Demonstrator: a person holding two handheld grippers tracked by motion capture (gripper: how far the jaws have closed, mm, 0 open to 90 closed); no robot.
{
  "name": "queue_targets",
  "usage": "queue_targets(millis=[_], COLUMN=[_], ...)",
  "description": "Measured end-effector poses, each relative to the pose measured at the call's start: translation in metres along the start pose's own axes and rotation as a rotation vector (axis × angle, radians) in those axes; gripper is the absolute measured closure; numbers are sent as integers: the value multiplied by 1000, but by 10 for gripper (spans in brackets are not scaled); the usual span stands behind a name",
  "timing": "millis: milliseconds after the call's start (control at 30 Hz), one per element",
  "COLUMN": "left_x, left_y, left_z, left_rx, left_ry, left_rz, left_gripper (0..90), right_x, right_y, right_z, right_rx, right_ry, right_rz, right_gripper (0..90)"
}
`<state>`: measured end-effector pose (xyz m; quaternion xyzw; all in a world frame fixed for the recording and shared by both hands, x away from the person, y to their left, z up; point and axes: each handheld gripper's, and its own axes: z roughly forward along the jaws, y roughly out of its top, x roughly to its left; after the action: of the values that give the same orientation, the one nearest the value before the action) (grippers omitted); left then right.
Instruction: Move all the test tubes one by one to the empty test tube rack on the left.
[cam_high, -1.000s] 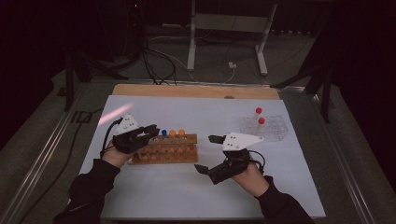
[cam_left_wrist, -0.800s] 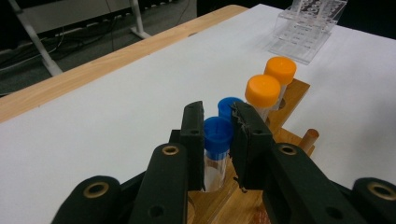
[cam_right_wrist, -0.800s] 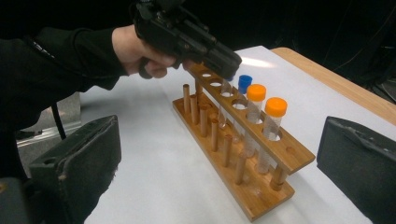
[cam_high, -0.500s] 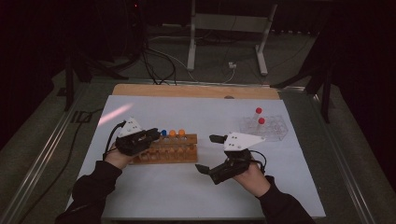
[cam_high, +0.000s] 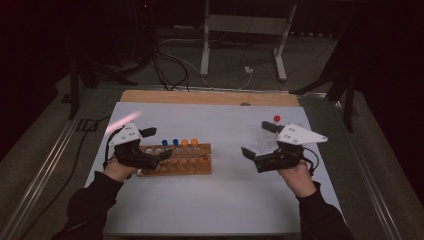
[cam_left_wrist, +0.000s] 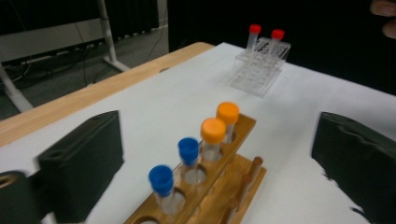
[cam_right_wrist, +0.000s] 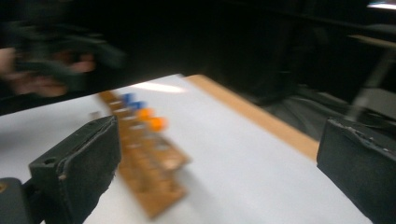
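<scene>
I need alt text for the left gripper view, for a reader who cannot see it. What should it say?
A wooden rack on a white table holds four capped tubes in a row, two blue and two orange, seen between the left gripper's open black jaws. Farther back, a clear rack holds two red-capped tubes.

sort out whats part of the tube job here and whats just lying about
Part of the job:
- wooden tube rack
- two blue-capped tubes and two orange-capped tubes standing in it
- clear plastic rack holding two red-capped tubes
- left gripper, jaws just opened, nothing between them
- right gripper, open

Lying about:
- white power plug and black cables on the floor
- grey metal stand
</scene>
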<state>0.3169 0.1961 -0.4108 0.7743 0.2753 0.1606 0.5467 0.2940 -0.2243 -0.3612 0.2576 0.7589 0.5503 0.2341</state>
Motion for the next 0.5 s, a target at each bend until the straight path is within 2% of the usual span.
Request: queue_targets(millis=[133, 233, 367, 500], left_x=[-4, -5, -5, -6], left_y=[3, 4, 4, 5], left_z=[-1, -1, -2, -2], left_rx=[-12, -13, -9, -10], left_ry=[-24, -27, -29, -34], left_rz=[11, 14, 18, 24], left_gripper=[7, 6, 6, 6], right_x=[-29, -51, -74, -86], right_y=[-6, -16, -33, -55], right_z=[-17, -26, -30, -20], right_rx=[7, 26, 38, 103], right_ry=[-128, -201, -248, -307], right_rz=[35, 74, 144, 162], right_gripper=[0, 0, 0, 98])
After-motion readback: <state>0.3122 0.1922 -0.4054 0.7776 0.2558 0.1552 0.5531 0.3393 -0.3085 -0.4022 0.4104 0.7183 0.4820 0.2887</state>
